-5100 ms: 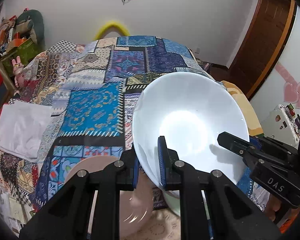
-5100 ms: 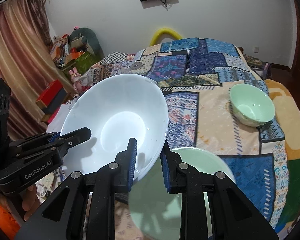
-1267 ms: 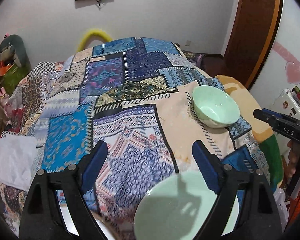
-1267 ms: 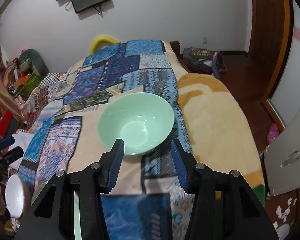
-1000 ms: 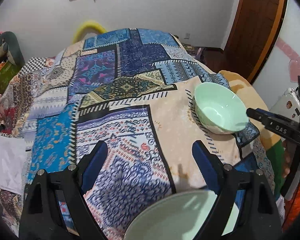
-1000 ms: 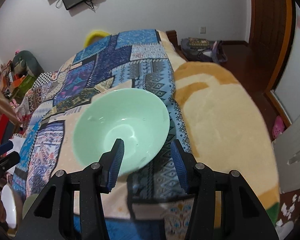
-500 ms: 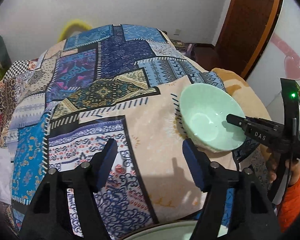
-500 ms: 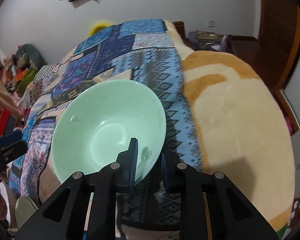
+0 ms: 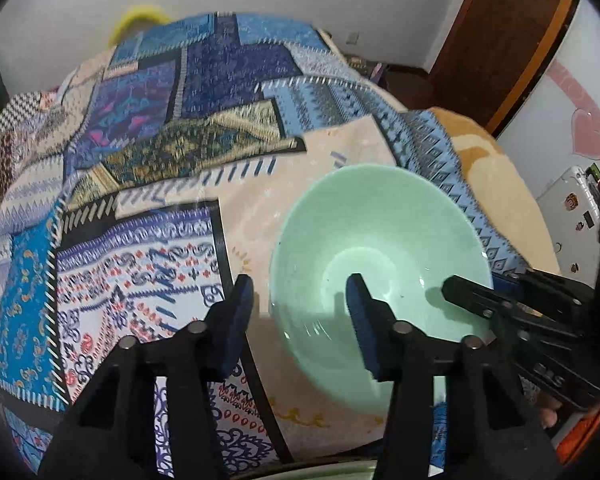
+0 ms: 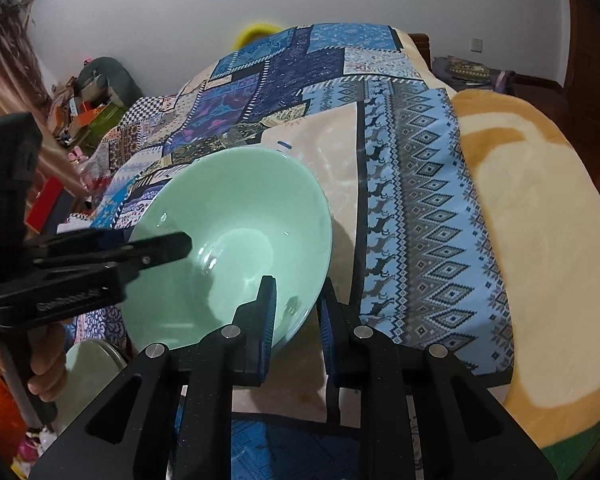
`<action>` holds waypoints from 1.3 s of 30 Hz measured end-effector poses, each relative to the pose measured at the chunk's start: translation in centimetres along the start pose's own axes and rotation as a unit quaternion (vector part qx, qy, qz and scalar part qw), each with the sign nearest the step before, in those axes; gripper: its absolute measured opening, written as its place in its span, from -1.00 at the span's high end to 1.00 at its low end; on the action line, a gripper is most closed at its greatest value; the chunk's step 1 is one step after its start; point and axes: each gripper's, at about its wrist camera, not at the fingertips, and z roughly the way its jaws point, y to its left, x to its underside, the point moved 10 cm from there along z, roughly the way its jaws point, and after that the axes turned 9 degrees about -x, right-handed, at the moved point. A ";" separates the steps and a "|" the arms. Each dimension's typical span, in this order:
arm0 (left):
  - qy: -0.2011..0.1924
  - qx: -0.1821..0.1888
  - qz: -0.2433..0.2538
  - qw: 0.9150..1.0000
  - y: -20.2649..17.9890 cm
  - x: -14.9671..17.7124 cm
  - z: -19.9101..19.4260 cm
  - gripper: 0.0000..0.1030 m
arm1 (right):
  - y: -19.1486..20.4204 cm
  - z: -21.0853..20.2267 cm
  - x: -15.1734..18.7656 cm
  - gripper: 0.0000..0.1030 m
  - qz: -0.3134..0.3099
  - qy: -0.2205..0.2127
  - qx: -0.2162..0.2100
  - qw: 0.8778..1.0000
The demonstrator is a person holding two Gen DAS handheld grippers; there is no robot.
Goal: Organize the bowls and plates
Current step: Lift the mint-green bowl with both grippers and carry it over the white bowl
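Item: green bowl (image 10: pixel 236 240), glazed, tilted and raised over the patchwork bedspread (image 10: pixel 416 208) on the bed; whether its base touches the cloth cannot be told. Right gripper (image 10: pixel 296 316): jaws closed on the bowl's near rim, one finger inside the wall and one outside, a pinch that suits lifting a thin-walled bowl by its edge. Left gripper (image 9: pixel 300 316): jaws open, straddling the opposite rim, one finger (image 9: pixel 360 312) over the bowl's interior and the other outside it, not yet clamped; the placement reads as a second hold being prepared, probably to steady or take over the bowl for stacking. Also present: the edge of a pale green plate (image 10: pixel 88 364) low at the left of the right wrist view, near the hand holding the left gripper, a likely stacking spot. Markings: raised lettering on each gripper's side, blurred and unreadable here. A white case with stickers (image 9: pixel 572 216) beside the bed; no legible text.
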 end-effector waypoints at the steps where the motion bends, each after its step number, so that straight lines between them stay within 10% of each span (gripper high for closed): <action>1: 0.007 0.002 -0.003 1.000 0.0 0.2 0.3 0.16 | -0.1 0.2 -0.1 0.63 0.001 0.002 0.005 1.000; 11: 0.029 0.013 -0.002 1.000 -0.6 1.1 1.8 0.69 | -0.7 2.0 -0.6 0.60 0.023 0.003 0.022 0.999; 39: -0.027 0.013 -0.003 1.000 0.1 3.1 -7.9 0.73 | 6.3 -5.2 -0.4 0.70 -0.006 -0.048 0.020 0.999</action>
